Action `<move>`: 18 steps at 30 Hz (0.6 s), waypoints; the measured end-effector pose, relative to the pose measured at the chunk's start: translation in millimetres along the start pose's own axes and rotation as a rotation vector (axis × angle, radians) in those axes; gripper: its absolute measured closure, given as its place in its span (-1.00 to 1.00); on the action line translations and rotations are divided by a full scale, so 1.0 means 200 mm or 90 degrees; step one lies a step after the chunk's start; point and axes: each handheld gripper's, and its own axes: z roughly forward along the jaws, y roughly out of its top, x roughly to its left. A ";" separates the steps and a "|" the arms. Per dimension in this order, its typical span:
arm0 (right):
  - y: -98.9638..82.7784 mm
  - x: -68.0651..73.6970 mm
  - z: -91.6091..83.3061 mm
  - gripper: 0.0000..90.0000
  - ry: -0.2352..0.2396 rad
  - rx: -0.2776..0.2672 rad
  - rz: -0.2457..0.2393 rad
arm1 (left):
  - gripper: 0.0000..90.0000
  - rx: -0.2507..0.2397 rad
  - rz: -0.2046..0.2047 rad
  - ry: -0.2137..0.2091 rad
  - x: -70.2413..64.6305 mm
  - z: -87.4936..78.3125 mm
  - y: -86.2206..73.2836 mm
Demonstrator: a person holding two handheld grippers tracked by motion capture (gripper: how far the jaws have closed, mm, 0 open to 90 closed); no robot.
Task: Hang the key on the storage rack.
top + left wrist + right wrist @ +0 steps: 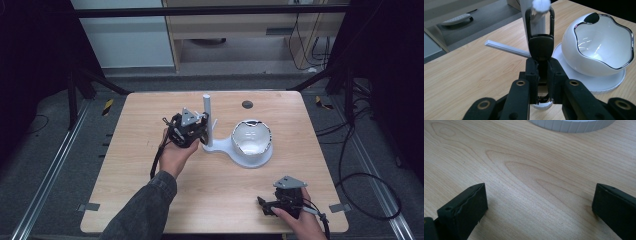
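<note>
The left gripper point(192, 131), held mid-table in the left hand point(176, 155), has its jaws clamped together; the right gripper point(267, 206) rests near the front edge, jaws wide apart.

My left gripper point(541, 72) has its jaws pinched on a small black key fob point(541, 47) whose thin wire loop is hooked over a white peg point(539, 10) of the stand point(220, 145). The stand is a white piece near the middle of the table point(150, 200), closer to the far edge, with an upright post, a slim side arm, and a round ribbed base. A glossy white bowl point(599, 47) with a wavy chrome-edged rim sits on that base, tilted toward me, I think.
</note>
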 end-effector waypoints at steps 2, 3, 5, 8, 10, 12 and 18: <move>0.00 0.00 0.00 -0.99 0.000 0.000 0.000 | 0.77 0.000 -0.002 -0.002 0.00 0.00 0.00; 0.00 0.00 0.00 -0.99 0.000 0.000 0.000 | 0.77 -0.002 -0.004 -0.003 0.00 0.01 0.00; 0.00 0.00 0.00 -0.99 0.000 0.000 0.000 | 0.77 -0.002 -0.004 -0.004 0.01 0.01 0.00; 0.00 0.00 0.00 -0.99 0.000 0.000 0.000 | 0.76 -0.007 -0.010 -0.007 0.01 0.03 0.00; 0.00 0.00 0.00 -0.99 0.000 0.000 0.000 | 0.72 -0.008 -0.013 -0.010 0.00 0.03 0.00; 0.00 0.00 0.00 -0.99 0.000 0.000 0.000 | 0.68 -0.006 -0.014 -0.014 0.00 0.04 0.00; 0.00 0.00 0.00 -0.99 -0.001 0.000 0.000 | 0.53 -0.002 -0.008 -0.009 0.00 0.03 -0.01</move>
